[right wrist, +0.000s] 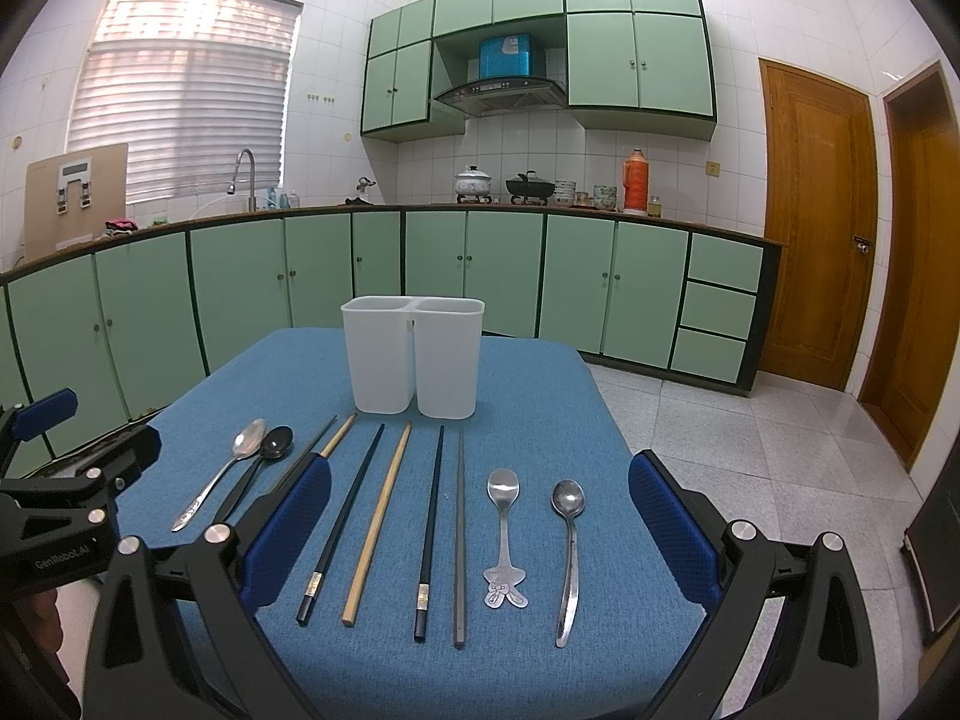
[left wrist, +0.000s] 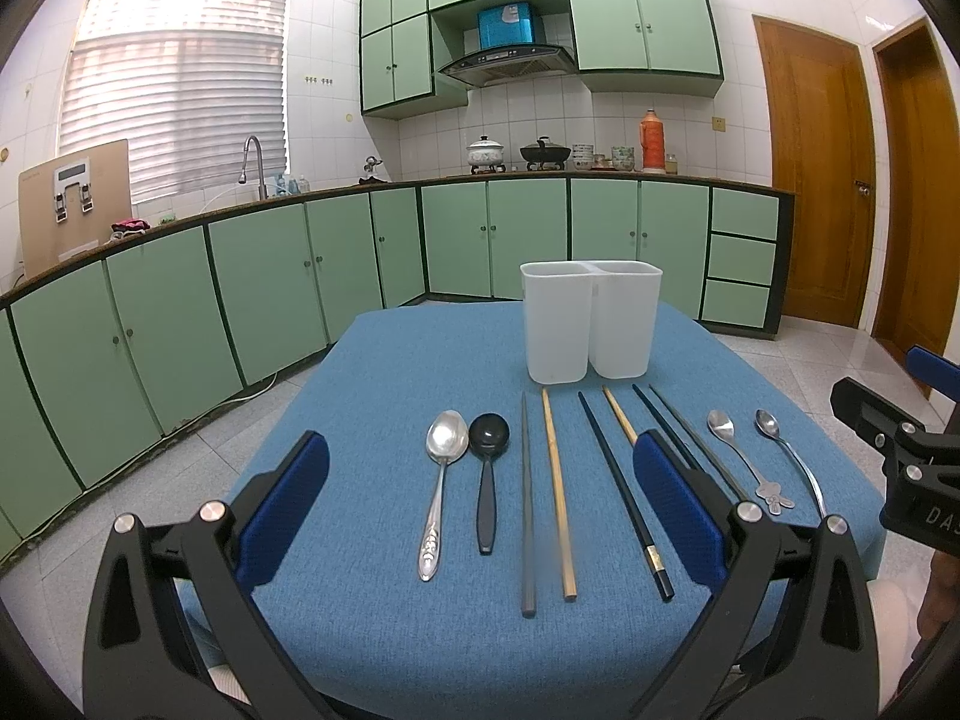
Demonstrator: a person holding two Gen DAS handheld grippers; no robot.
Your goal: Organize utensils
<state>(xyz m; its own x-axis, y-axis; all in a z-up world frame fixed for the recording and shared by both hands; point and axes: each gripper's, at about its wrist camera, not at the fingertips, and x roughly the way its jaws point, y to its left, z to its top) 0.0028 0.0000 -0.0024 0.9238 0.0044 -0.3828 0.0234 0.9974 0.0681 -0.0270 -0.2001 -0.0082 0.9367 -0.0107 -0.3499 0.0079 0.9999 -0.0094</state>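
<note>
The only legible writing was on the gripper bodies: "GenRobot.AI" on the left gripper's housing as seen from the right wrist view, and a cut-off "DAS" on the right gripper's housing at the edge of the left wrist view.

Behind the table (left wrist: 372, 360), covered in blue cloth, ran a kitchen of pale green cabinets (left wrist: 270, 276) with a faucet (left wrist: 252, 165), a white pot (left wrist: 485, 151), a black wok (left wrist: 545, 151), an orange thermos (left wrist: 651, 141) and a range hood (left wrist: 507, 63). Two wooden doors (left wrist: 816, 174) stood to the right.

A white two-compartment holder (right wrist: 413, 354) stood upright at the far side of the table, both compartments looking empty. In front of it the utensils lay in a row, handles toward the cameras — from the left, a large silver spoon (left wrist: 443, 480), a black spoon (left wrist: 487, 468), a grey chopstick (left wrist: 526, 504), a wooden chopstick (left wrist: 558, 492), a black chopstick (left wrist: 621, 492), another wooden one partly hidden by a finger pad, two more dark chopsticks, a small spoon with a bunny-shaped handle (right wrist: 504, 534) and a plain small spoon (right wrist: 569, 552).

The left gripper (left wrist: 480, 516) hovered with its jaws wide apart and nothing between them, framing the two left spoons and the middle chopsticks. The right gripper (right wrist: 480, 528) was likewise spread wide and empty, above the right-hand chopsticks and both small spoons — neither touched any utensil.
</note>
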